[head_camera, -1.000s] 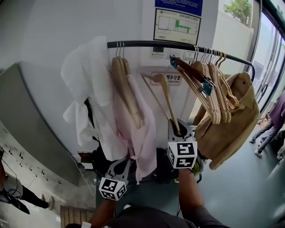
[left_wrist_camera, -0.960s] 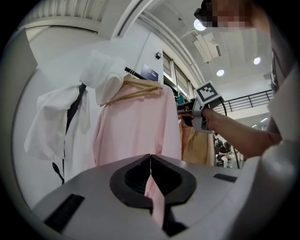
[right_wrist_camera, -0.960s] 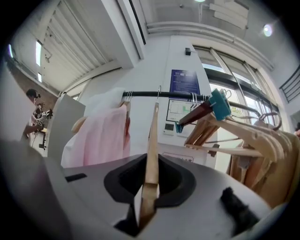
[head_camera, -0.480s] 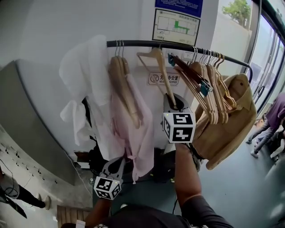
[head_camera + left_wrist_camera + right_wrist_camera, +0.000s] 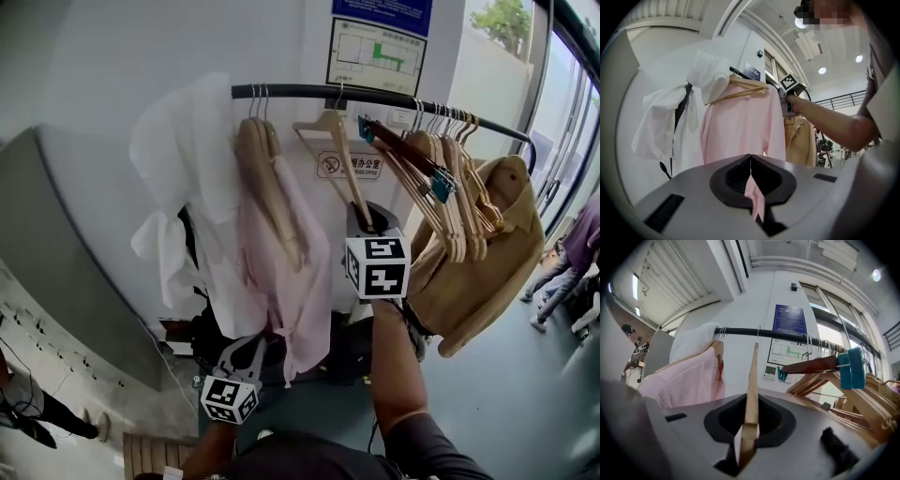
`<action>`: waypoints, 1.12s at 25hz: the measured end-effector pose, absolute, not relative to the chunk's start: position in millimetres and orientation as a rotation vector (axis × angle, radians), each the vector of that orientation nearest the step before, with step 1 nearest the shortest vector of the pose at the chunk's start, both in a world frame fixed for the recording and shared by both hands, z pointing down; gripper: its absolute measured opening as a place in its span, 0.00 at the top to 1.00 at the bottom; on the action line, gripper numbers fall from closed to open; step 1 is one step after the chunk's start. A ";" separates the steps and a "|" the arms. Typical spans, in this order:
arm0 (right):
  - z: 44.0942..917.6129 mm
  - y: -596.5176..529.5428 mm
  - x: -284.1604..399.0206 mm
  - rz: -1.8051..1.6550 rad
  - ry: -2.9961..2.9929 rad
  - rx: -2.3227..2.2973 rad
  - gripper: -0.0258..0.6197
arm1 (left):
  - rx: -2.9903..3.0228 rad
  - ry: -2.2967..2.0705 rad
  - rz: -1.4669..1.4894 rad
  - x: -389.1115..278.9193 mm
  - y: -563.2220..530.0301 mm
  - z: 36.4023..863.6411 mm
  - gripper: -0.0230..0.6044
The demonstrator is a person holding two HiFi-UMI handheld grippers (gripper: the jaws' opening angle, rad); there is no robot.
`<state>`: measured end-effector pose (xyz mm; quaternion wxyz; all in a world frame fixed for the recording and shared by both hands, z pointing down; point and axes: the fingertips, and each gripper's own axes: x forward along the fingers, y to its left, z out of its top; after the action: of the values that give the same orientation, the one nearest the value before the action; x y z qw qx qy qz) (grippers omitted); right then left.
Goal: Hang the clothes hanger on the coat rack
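Right gripper, pinching the hanger, has risen, its hook now at the rail — left gripper still pinches the pink shirt.

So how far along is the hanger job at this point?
Nearly done: the wooden hanger appears hooked over the rail, beside the pink shirt. In hand: the right gripper is shut on the hanger's lower end, the left gripper on the shirt's hem. Left: let the hanger go.

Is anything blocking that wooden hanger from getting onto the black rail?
Nothing visible. The right claw holds the wooden hanger with its hook at the black rail, in a free gap between the pink shirt and the bunch of hangers.
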<state>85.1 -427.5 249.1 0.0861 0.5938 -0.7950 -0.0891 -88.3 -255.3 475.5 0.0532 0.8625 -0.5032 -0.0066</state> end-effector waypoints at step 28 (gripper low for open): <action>259.2 -395.4 103.6 -0.392 -2.339 1.874 0.74 | 2.672 -1.443 0.005 -72.2 -246.1 474.8 0.95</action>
<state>103.6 -395.4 259.2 0.0593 0.6190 -0.7724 -0.1293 -72.2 -246.1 474.8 0.0526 0.8786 -0.4746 0.0017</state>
